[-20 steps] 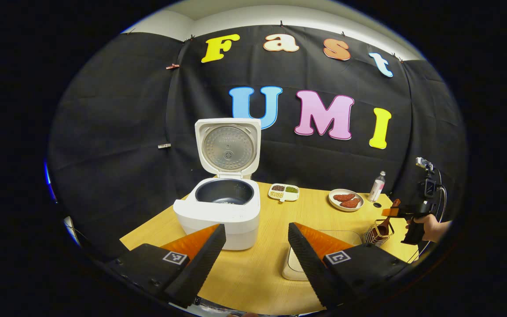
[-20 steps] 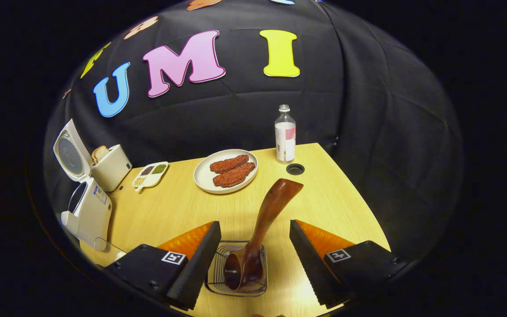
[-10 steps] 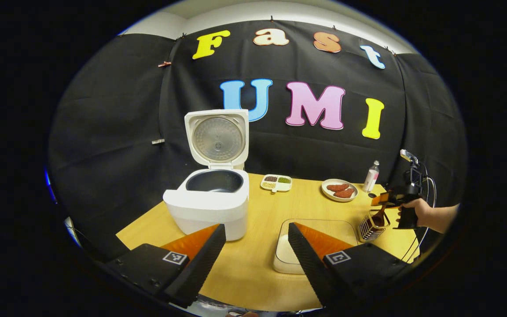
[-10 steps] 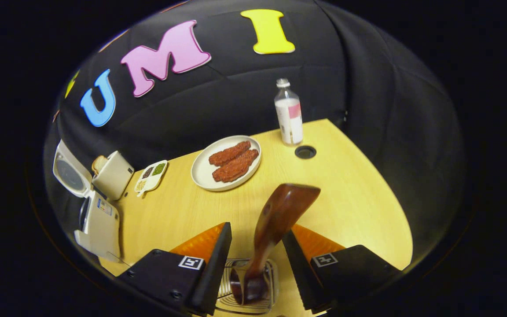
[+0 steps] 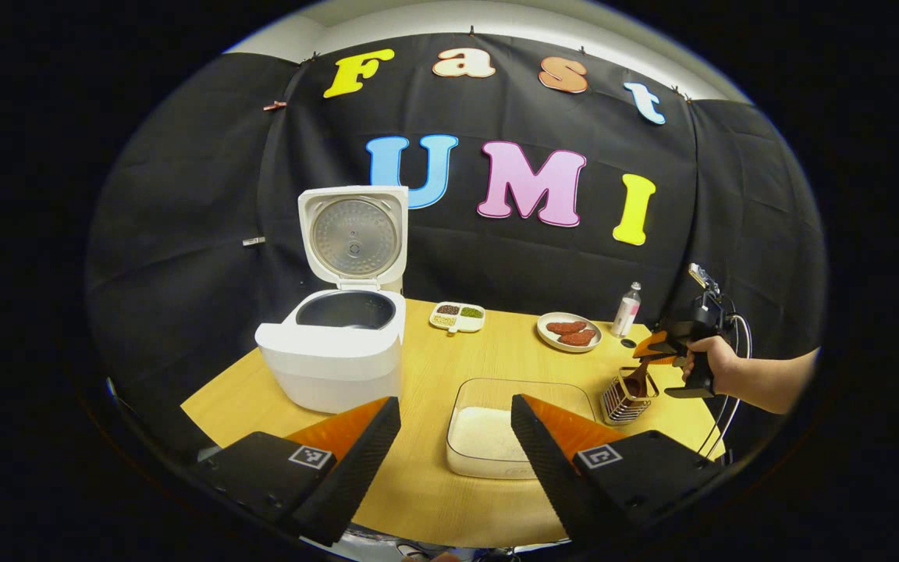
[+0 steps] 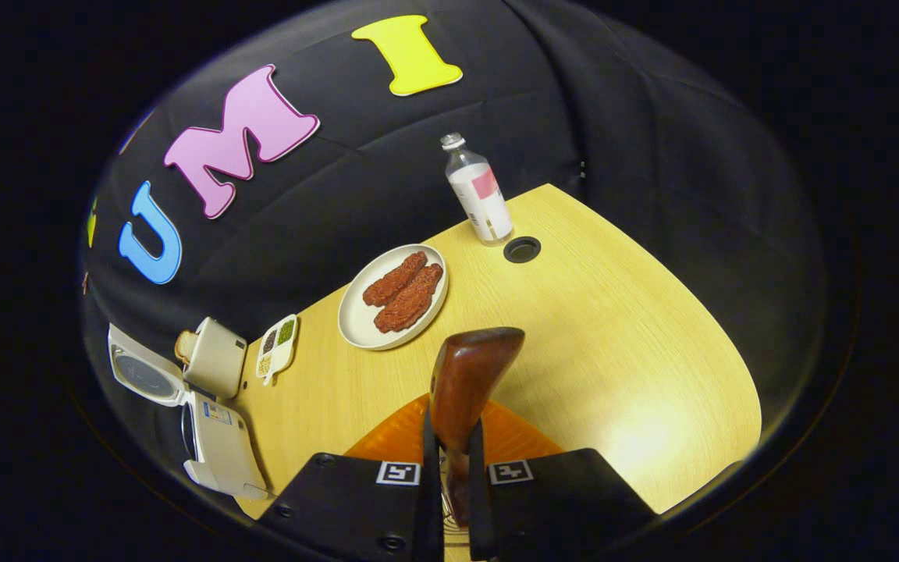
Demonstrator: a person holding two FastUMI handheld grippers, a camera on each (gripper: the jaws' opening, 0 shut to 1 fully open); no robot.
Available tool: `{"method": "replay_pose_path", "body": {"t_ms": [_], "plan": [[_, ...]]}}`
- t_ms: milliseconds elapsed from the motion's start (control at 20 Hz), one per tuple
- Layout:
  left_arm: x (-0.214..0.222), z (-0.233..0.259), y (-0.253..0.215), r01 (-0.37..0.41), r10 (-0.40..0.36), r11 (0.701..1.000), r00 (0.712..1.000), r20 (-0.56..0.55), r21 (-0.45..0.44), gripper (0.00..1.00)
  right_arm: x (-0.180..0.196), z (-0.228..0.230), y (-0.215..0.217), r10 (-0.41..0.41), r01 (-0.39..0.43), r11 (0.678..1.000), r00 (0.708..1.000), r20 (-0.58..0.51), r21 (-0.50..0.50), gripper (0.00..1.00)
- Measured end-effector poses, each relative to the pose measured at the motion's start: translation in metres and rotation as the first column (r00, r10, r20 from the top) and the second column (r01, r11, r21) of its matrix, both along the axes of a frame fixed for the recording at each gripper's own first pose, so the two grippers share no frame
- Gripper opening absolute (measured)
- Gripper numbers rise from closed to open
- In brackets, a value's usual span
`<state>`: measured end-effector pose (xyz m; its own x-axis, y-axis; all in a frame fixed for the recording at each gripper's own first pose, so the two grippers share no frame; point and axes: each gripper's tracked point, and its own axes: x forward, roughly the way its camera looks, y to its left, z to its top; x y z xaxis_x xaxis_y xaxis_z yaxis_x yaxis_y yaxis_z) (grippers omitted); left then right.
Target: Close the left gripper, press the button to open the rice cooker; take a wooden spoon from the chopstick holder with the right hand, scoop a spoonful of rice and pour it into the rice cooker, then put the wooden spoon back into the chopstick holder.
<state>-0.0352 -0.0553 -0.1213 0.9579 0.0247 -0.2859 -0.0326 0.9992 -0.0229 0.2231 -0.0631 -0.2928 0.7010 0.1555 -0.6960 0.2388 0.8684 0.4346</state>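
Left gripper view: rice cooker [image 5: 336, 355] at the table's [image 5: 434, 499] left edge, lid up. Left gripper [image 5: 456, 457] hangs over the near edge, fingers spread wide, gripping nothing; rice tray [image 5: 496, 437] lies beyond the gap. Chopstick holder [image 5: 626, 394] near the right edge, right gripper [image 5: 652, 349] above it.

Right gripper view: right gripper [image 6: 449, 476] clamped on the wooden spoon [image 6: 465, 382], handle pinched between both fingers, its end protruding forward.

Between the right gripper [image 6: 449, 468] fingers, wooden spoon [image 6: 465, 382] bowl hidden below, chopstick holder [image 5: 627, 394] mostly covered. Far ahead of the left gripper [image 5: 456, 445], tray [image 5: 458, 318] contents too small to tell.
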Motion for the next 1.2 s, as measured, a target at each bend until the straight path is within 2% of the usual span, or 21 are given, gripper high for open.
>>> {"method": "replay_pose_path", "body": {"t_ms": [50,100,300,550,700,750,800,850,900,950,1200], "plan": [[0.000,-0.002,0.002,0.003,-0.003,1.000,1.000,-0.002,-0.004,0.98,0.001,0.010,-0.003,-0.012,0.012,1.000,1.000,0.023,0.002,0.17],[0.001,-0.003,0.005,0.007,-0.007,1.000,1.000,-0.004,-0.012,0.98,-0.001,0.025,-0.006,-0.027,0.027,1.000,0.999,0.047,0.008,0.14],[0.003,-0.001,0.021,0.018,-0.017,0.998,1.000,0.007,-0.052,0.98,-0.006,0.071,-0.011,-0.065,0.062,0.998,0.990,0.127,0.026,0.14],[0.012,0.004,0.056,0.003,-0.001,0.998,0.999,0.037,-0.059,0.98,-0.025,0.126,-0.005,-0.090,0.087,0.996,0.972,0.219,0.023,0.14],[0.013,0.009,0.074,0.015,-0.012,0.998,0.998,0.056,-0.058,0.98,-0.043,0.147,0.015,-0.073,0.072,0.997,0.965,0.253,0.013,0.14],[0.012,0.008,0.079,0.023,-0.019,0.997,0.998,0.056,-0.067,0.98,-0.050,0.154,0.024,-0.068,0.067,0.998,0.963,0.260,0.013,0.09],[0.011,0.009,0.080,0.038,-0.033,0.996,0.998,0.059,-0.081,0.98,-0.057,0.160,0.034,-0.065,0.062,0.998,0.962,0.266,0.017,0.19],[0.011,0.010,0.082,0.051,-0.045,0.994,0.997,0.062,-0.092,0.97,-0.063,0.165,0.045,-0.060,0.054,0.998,0.960,0.272,0.028,0.14],[0.011,0.010,0.084,0.063,-0.057,0.993,0.996,0.062,-0.095,0.95,-0.070,0.170,0.058,-0.052,0.043,0.998,0.959,0.279,0.039,0.19],[0.009,0.007,0.088,0.069,-0.064,0.993,0.996,0.061,-0.093,0.95,-0.076,0.173,0.071,-0.042,0.030,0.998,0.959,0.280,0.048,0.14],[0.005,0.003,0.105,0.116,-0.111,0.991,0.992,0.058,-0.072,0.95,-0.103,0.162,0.130,0.004,-0.019,0.998,0.963,0.269,0.052,0.14]]}}
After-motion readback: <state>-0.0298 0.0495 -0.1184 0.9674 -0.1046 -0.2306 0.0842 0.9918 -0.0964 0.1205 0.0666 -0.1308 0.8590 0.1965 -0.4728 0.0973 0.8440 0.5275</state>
